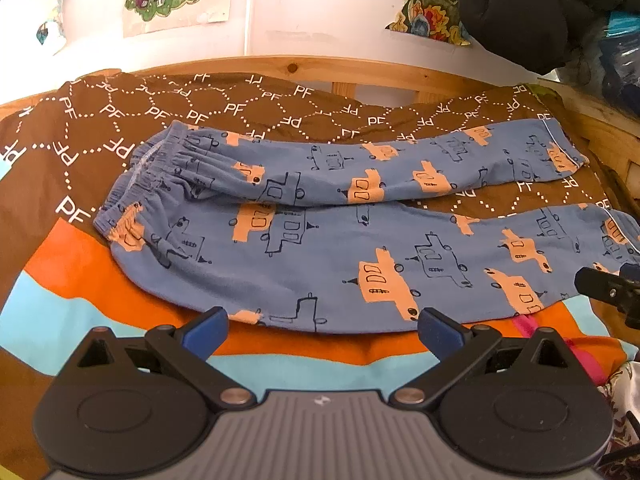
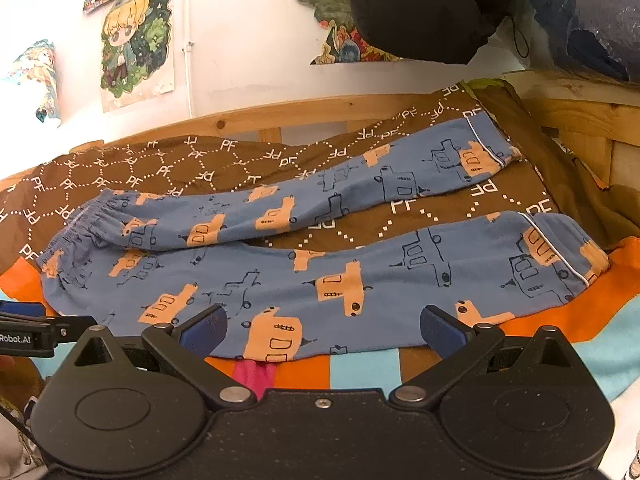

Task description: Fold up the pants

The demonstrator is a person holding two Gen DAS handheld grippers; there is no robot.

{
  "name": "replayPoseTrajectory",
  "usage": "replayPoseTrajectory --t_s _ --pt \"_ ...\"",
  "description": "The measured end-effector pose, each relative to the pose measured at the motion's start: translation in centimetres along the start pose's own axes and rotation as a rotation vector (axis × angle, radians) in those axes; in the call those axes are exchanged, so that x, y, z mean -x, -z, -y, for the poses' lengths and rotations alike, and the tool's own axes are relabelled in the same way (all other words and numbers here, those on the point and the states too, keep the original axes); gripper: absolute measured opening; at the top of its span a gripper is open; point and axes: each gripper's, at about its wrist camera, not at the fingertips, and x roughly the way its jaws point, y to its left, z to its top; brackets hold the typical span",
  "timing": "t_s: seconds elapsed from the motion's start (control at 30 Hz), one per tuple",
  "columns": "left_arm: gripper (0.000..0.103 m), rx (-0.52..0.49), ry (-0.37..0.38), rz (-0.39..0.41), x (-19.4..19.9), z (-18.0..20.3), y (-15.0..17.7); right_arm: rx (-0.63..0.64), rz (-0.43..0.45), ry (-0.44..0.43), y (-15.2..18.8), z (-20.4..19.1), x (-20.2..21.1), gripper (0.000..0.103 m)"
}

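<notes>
Blue pants (image 1: 320, 248) with orange and outlined car prints lie spread flat on the bed, waistband to the left and both legs running right, slightly apart. They also show in the right wrist view (image 2: 320, 272). My left gripper (image 1: 322, 326) is open and empty just in front of the near leg's front edge. My right gripper (image 2: 322, 326) is open and empty over the near leg's front edge, closer to the cuffs. The right gripper's tip shows at the right edge of the left wrist view (image 1: 608, 288). The left gripper shows at the left edge of the right wrist view (image 2: 24, 324).
The pants lie on a brown "PF" patterned cover (image 1: 100, 120) with orange and light blue stripes (image 1: 80, 272). A wooden bed frame (image 1: 360, 68) runs behind. A black garment (image 1: 532, 8) hangs at the upper right. A pink item (image 2: 254, 374) peeks from under the near leg.
</notes>
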Motion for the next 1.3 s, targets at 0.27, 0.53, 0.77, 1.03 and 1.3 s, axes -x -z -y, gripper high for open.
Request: replayPoseTrajectory --t_s 0.27,0.53,0.77,1.03,1.3 --pt "0.103 0.003 -0.014 -0.019 -0.4 0.3 -0.2 -0.007 -0.015 0.007 -0.2 0.1 0.0 0.102" --pt "0.103 0.032 -0.025 -0.046 -0.9 0.3 -0.6 -0.029 -0.014 0.007 -0.5 0.4 0.1 0.102" --pt "0.103 0.009 -0.012 -0.031 -1.3 0.7 -2.2 -0.042 -0.025 0.011 -0.5 0.7 -0.1 0.102" --pt "0.103 -0.106 0.018 -0.055 -3.4 1.1 -8.3 -0.039 -0.044 0.033 -1.5 1.1 -0.3 0.102" --pt "0.103 -0.323 -0.017 -0.109 -8.2 0.3 -17.2 0.175 -0.079 -0.109 -8.8 3.2 -4.0 0.102"
